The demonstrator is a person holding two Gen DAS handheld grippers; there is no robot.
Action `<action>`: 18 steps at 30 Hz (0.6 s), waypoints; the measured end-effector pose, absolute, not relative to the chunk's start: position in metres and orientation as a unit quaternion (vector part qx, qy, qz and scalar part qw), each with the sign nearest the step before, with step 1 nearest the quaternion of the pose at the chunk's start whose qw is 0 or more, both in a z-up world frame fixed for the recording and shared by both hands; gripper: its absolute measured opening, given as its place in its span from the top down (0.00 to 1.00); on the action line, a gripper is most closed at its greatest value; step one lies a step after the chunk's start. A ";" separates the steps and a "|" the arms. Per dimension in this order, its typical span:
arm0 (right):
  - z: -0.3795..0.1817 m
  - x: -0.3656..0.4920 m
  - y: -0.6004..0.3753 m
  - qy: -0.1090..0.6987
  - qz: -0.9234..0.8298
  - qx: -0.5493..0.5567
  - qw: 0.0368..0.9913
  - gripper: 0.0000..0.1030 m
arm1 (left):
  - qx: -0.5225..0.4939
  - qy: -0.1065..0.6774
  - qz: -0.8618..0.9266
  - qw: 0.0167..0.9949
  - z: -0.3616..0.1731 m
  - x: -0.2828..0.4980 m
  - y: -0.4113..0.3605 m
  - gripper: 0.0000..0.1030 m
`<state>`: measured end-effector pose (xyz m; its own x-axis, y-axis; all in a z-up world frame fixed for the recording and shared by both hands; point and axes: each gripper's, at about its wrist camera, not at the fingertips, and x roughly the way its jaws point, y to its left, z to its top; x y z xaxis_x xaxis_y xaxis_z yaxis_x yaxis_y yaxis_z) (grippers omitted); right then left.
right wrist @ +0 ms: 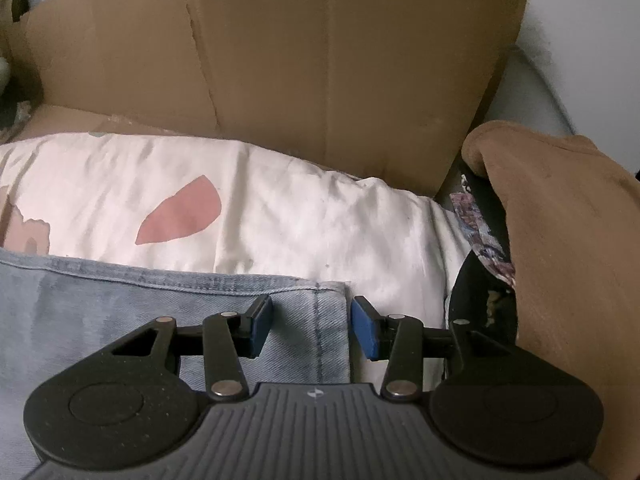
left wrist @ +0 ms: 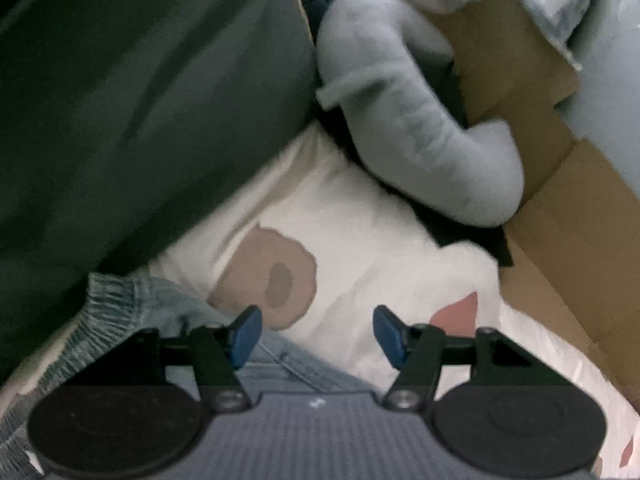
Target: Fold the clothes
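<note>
Straddling hem corner of jeans (right wrist: 160, 320) | right tool (right wrist: 312, 324) spread, nearer | left tool (left wrist: 316, 334) spread, waistband at its left

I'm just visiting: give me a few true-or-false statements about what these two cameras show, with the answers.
1. Both tools are open. True: left tool, right tool.
2. The right tool sits over the corner of the jeans. True.
3. The jeans lie on a plain black sheet. False: a white bedsheet with pink shapes.
4. A metal cabinet stands behind the bed. False: brown cardboard.
5. A brown blanket lies to the right. True.
</note>
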<state>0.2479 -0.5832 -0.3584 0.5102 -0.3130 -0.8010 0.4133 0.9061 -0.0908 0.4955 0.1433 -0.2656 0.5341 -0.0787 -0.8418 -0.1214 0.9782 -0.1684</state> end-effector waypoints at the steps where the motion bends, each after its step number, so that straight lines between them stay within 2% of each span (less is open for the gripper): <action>1: -0.360 0.249 -0.583 0.451 -0.208 0.054 0.867 0.51 | -0.102 0.492 0.014 0.865 -0.271 0.498 0.142 0.38; 7: -0.365 0.253 -0.585 0.466 -0.200 0.047 0.861 0.51 | -0.124 0.537 0.027 0.834 -0.301 0.502 0.144 0.38; 13: -0.367 0.255 -0.586 0.473 -0.191 0.049 0.859 0.50 | -0.172 0.547 0.042 0.819 -0.313 0.502 0.147 0.38; 18: -0.371 0.258 -0.587 0.477 -0.178 0.051 0.859 0.43 | -0.186 0.558 0.055 0.807 -0.330 0.506 0.147 0.38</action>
<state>0.2577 -0.5867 -0.3705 0.4821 -0.2576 -0.8374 0.3553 0.9312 -0.0819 0.5061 0.1467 -0.3302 0.3706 -0.1186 -0.9212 -0.2963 0.9249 -0.2383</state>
